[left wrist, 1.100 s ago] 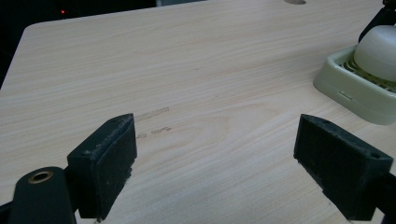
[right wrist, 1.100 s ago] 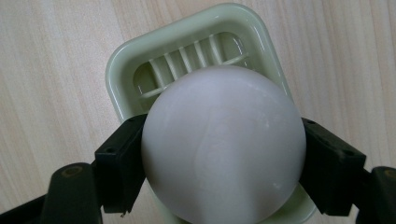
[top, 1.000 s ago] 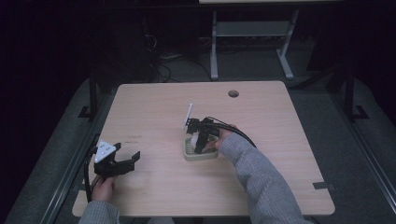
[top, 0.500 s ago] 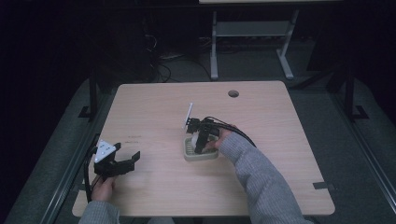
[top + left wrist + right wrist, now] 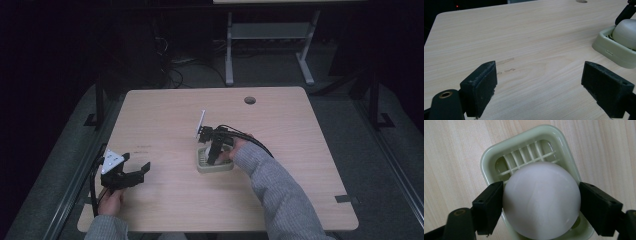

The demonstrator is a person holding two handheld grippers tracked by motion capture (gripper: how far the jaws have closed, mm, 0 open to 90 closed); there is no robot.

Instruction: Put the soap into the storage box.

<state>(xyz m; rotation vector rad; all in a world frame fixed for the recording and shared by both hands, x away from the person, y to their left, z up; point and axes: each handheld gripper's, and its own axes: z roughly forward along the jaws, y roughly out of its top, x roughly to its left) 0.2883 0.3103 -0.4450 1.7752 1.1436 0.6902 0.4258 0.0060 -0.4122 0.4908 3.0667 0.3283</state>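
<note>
Resting at about 8 o'clock on the tabletop (image 5: pixel 300 150), the left hand-held gripper (image 5: pixel 131 175) has its jaws wide apart with nothing between them. Near the middle, the right hand-held gripper (image 5: pixel 541 202) squeezes a white ball (image 5: pixel 541 200) on both sides, over a pale green slatted dish (image 5: pixel 524 147).

Dim and grainy from the high view, with the table (image 5: pixel 300 150) the one lit patch and near-black surroundings. Soft, even light in both gripper views, without hard shadows. Slightly blurred near jaws at the bottom edges. Mild sheen on the white soap (image 5: pixel 541 200) and the pale green dish (image 5: pixel 524 142).
</note>
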